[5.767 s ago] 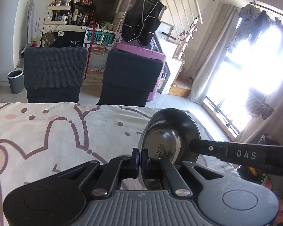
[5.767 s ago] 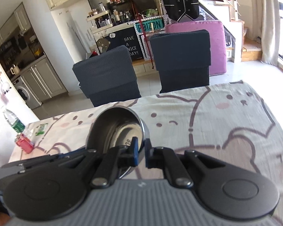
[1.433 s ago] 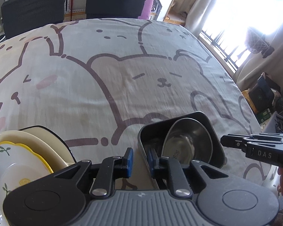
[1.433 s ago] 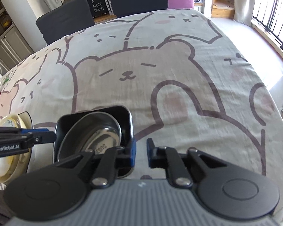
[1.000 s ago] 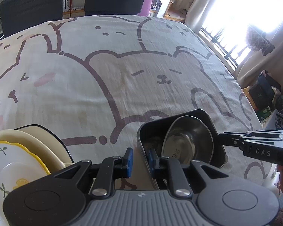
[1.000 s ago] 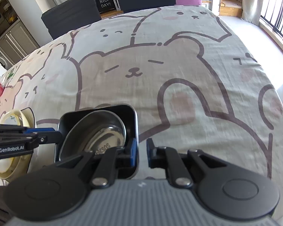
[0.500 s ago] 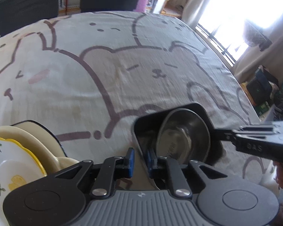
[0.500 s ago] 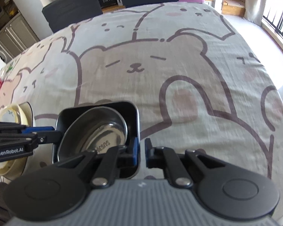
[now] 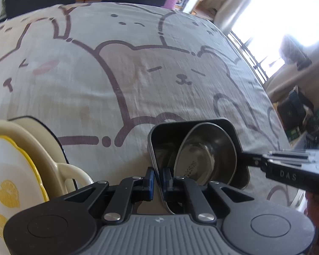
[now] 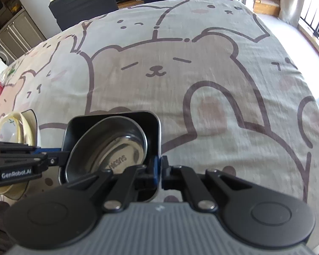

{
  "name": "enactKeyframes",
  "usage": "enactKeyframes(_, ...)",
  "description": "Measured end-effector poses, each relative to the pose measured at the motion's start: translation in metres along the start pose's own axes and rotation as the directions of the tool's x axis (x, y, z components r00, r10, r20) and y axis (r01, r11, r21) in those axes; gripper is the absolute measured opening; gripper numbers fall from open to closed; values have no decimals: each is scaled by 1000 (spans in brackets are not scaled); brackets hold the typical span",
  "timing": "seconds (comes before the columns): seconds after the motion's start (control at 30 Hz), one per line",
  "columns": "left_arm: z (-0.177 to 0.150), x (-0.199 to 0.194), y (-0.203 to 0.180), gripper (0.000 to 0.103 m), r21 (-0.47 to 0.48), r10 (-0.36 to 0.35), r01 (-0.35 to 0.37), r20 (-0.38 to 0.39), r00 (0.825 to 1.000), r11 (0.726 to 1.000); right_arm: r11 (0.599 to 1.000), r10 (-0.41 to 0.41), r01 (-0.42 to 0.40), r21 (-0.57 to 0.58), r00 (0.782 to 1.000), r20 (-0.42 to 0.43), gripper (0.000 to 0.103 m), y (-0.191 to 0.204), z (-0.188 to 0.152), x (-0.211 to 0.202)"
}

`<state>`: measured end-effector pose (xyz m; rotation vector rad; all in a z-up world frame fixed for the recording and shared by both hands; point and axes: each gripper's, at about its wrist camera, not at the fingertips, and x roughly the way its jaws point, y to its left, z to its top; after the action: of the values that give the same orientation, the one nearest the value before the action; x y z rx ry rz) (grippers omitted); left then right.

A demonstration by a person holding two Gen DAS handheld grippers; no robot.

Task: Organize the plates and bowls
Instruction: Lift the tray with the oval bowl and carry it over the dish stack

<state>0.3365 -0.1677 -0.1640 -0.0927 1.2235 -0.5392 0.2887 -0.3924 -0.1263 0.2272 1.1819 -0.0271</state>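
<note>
Pinching black tray (image 10: pixel 155 127) rims, both jaws just closing; "GenRobot.AI", "DAS", perhaps "SUS304".

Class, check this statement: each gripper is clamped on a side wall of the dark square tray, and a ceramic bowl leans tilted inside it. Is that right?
Not quite. The bowl leaning tilted inside the tray is shiny metal, not ceramic, as the right wrist view shows. The rest stands: the left gripper and the right gripper are each clamped on a side wall of the dark square tray.
</note>
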Motion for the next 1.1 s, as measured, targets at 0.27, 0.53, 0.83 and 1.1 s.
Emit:
enactKeyframes(0.27,-4,0,11,8,-140,-50,54,30,998,989,998,59,-59,10,998,26,4,-11,-2,2)
enactKeyframes(0.53,-6,0,9,8,-156,-39,46,48,998,987,998,65,-65,-3,994,88,4,-15,-6,6)
enactKeyframes(0.83,-2,-1,11,7,-136,-62,69,58,996,988,994,98,-99,50,995,22,4,-22,1,13)
enactKeyframes(1.1,3,-14,11,6,-135,-104,117,99,990,984,990,103,-108,90,993,55,4,-28,0,1)
